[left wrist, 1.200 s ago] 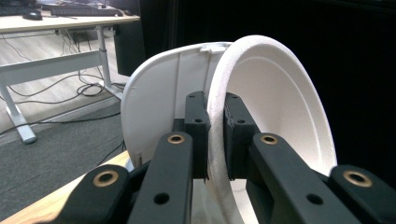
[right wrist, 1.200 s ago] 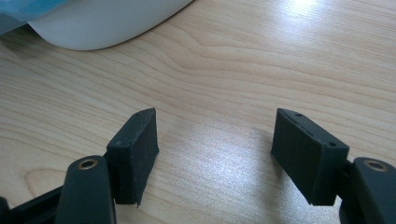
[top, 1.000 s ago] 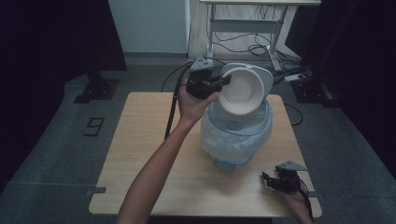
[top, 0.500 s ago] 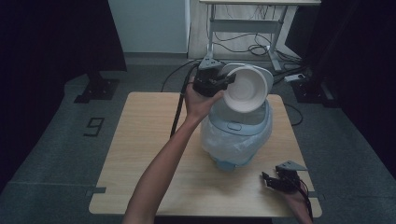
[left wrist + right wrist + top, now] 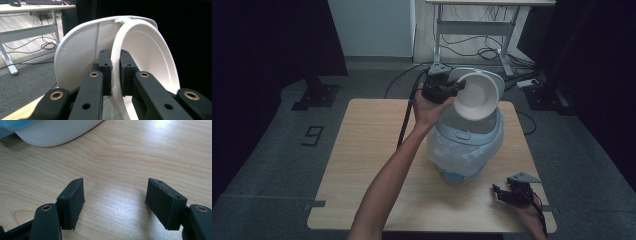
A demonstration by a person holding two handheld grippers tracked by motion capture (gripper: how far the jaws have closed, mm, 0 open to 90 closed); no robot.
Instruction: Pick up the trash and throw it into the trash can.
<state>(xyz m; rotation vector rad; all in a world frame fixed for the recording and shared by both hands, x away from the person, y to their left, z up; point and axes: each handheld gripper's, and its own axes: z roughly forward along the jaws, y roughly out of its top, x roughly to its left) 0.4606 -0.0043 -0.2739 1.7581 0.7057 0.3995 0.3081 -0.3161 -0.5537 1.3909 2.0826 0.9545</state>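
A pale blue and white rice cooker (image 5: pixel 464 145), partly wrapped in clear plastic, stands right of the centre of the wooden table (image 5: pixel 367 150). Its white lid (image 5: pixel 472 71) (image 5: pixel 80 50) is raised at the back. My left gripper (image 5: pixel 452 90) (image 5: pixel 115 72) is shut on the rim of a white bowl (image 5: pixel 474 95) (image 5: pixel 150 57). The bowl hangs on edge above the cooker, its hollow facing the front. My right gripper (image 5: pixel 501 194) (image 5: pixel 115 195) rests open and holds nothing, low over the table's front right. The cooker's white base (image 5: pixel 55 132) lies beyond it.
A desk frame (image 5: pixel 472 30) with loose cables (image 5: pixel 484 52) stands on the floor behind the table. A black stand foot (image 5: pixel 314 92) sits at the back left. The gripper's black cable (image 5: pixel 404 125) hangs over the table's far edge.
My left hand has shifted slightly to the right with the bowl still gripped over the cooker. The right gripper has not moved.
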